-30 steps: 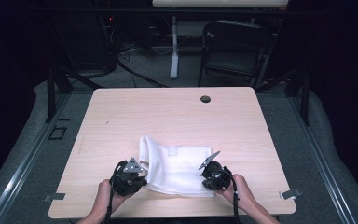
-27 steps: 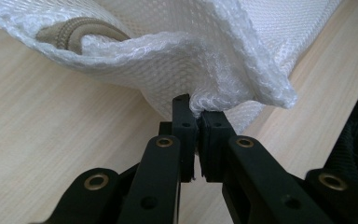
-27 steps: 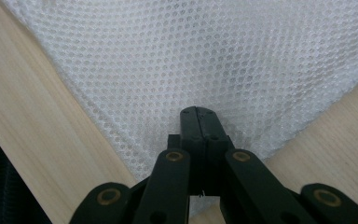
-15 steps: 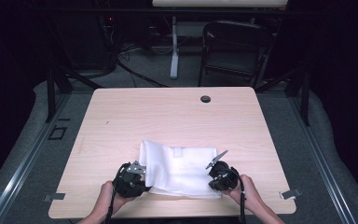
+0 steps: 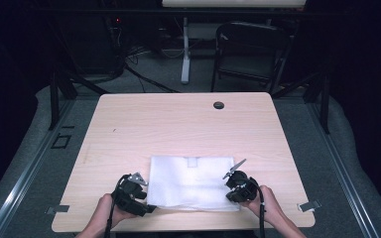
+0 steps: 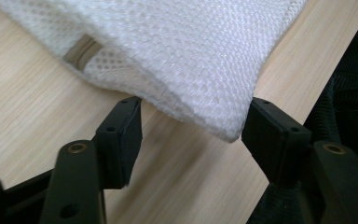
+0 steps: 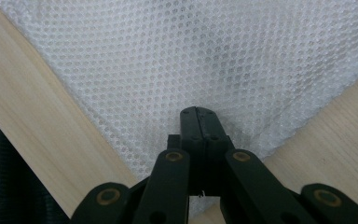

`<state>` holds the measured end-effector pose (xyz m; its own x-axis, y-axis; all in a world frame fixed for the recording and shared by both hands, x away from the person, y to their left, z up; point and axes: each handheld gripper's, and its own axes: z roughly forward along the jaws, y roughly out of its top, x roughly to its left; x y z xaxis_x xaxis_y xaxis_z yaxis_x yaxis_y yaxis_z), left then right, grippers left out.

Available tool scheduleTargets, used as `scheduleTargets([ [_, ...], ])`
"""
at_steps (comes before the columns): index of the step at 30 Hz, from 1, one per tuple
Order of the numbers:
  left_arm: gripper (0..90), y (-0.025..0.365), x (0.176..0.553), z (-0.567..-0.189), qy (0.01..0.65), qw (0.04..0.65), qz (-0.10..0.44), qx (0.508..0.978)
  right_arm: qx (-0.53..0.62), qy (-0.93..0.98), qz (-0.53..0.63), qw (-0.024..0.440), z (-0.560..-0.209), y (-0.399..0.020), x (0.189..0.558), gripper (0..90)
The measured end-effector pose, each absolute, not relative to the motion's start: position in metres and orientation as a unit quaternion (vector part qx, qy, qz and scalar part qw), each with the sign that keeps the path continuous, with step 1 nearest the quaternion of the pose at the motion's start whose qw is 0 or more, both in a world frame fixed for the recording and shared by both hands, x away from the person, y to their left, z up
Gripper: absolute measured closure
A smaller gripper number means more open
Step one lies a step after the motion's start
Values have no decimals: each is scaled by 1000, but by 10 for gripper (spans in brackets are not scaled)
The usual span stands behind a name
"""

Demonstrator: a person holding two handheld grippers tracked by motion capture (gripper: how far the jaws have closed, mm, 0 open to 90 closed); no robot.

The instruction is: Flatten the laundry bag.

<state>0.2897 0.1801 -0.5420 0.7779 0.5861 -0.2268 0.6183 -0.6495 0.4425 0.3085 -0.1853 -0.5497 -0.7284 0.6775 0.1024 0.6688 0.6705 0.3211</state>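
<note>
White mesh cloth, one piece, lies flat at the table's near edge; judging by its drape, it is light, limp and best taken by corners. The left gripper has just been opening, the corner loose between its jaws; the right gripper is clenched on its corner.

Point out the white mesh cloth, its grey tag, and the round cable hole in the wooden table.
White mesh cloth (image 5: 193, 181): high view, middle of the fabric.
Grey tag (image 5: 194, 162): high view, tag at the far edge.
Round cable hole (image 5: 219, 105): high view, centre of the dark grommet.
</note>
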Motion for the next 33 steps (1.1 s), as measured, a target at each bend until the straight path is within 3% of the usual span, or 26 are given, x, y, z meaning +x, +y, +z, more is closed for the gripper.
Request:
scheduleTargets([
  [2, 304, 185, 289, -540, 340, 257, -22, 904, 367, 914, 172, 10, -549, -186, 309, 875],
  [8, 158, 195, 290, -530, 361, 281, 9, 889, 368, 910, 187, 35, -539, -191, 308, 503],
  [14, 143, 186, 294, -520, 348, 297, 40, 888, 386, 898, 206, 45, -531, -210, 306, 147],
  [21, 33, 155, 299, -517, 306, 301, 54, 902, 405, 890, 200, 55, -527, -227, 302, 3],
  [33, 37, 122, 302, -521, 269, 299, 48, 914, 416, 881, 214, 64, -522, -238, 304, 8],
])
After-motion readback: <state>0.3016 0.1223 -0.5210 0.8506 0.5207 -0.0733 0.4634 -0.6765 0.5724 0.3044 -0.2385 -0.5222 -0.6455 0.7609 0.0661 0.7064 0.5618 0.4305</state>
